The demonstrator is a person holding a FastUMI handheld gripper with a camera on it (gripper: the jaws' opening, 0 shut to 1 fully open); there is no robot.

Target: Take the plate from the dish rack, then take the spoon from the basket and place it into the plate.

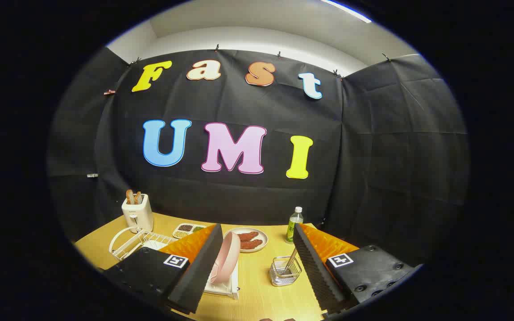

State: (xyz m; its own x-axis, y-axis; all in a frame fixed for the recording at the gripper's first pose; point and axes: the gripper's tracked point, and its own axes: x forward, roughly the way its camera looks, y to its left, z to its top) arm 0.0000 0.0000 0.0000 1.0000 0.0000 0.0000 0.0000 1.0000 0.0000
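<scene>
Gripper (257, 261): fingers spread wide, holding nothing. Pink plate (225, 257) upright in white dish rack (223, 285) between fingers, near left one; rack base partly hidden by that finger. Spoon (291, 261) leaning in wire basket (285, 272), bowl end unclear. Beyond: plate with food (249, 240), green bottle (294, 224), toaster (137, 213), sectioned tray (188, 229), white wire rack (134, 242). Wooden counter (261, 298); black cloth walls.

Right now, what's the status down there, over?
Tongs open, holding nothing. Pink plate upright in dish rack, between the fingers, beside one. Spoon standing in wire basket. Nothing blocking the plate.
</scene>
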